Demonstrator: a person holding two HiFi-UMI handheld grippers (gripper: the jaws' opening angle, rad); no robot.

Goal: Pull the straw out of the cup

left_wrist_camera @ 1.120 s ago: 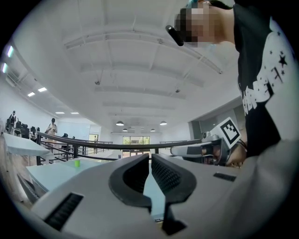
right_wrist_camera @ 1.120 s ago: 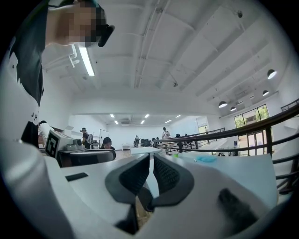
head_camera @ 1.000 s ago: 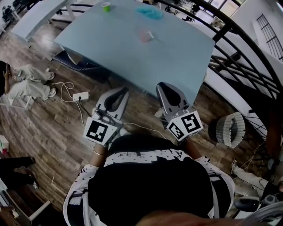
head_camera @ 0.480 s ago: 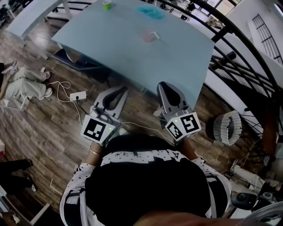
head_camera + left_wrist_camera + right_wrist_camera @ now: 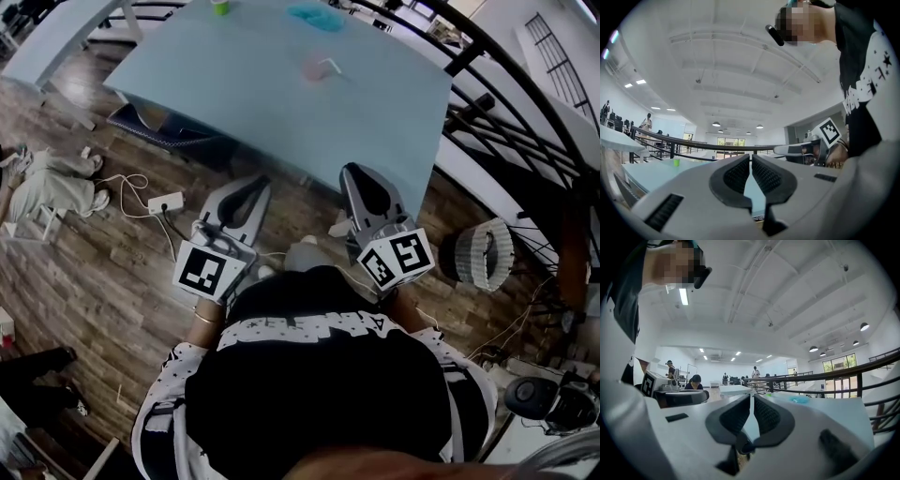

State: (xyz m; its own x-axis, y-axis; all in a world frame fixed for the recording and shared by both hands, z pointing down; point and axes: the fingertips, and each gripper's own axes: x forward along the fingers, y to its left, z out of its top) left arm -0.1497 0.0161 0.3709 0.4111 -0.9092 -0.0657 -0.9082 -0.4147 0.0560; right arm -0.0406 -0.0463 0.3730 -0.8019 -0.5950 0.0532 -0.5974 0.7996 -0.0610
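one straw (image 5: 327, 67) tilts rightward from the cup (image 5: 311, 67).

Pale blue table (image 5: 375, 112) over brown wood-plank floor (image 5: 94, 272). Far on it, pink cup (image 5: 312, 69) with white straw (image 5: 326, 64); green cup (image 5: 219, 7) farther left. Grey left gripper (image 5: 260, 180) and right gripper (image 5: 352, 171) (black-and-white square markers on each).

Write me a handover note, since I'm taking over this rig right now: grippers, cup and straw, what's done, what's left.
Left gripper: jaws shut, empty, held by the near edge of the table.
Right gripper: the same.
Cup stands far across the table with the straw in it, neither gripper near it.
Done: nothing.
Left: reach the cup, grip the straw, pull it out.
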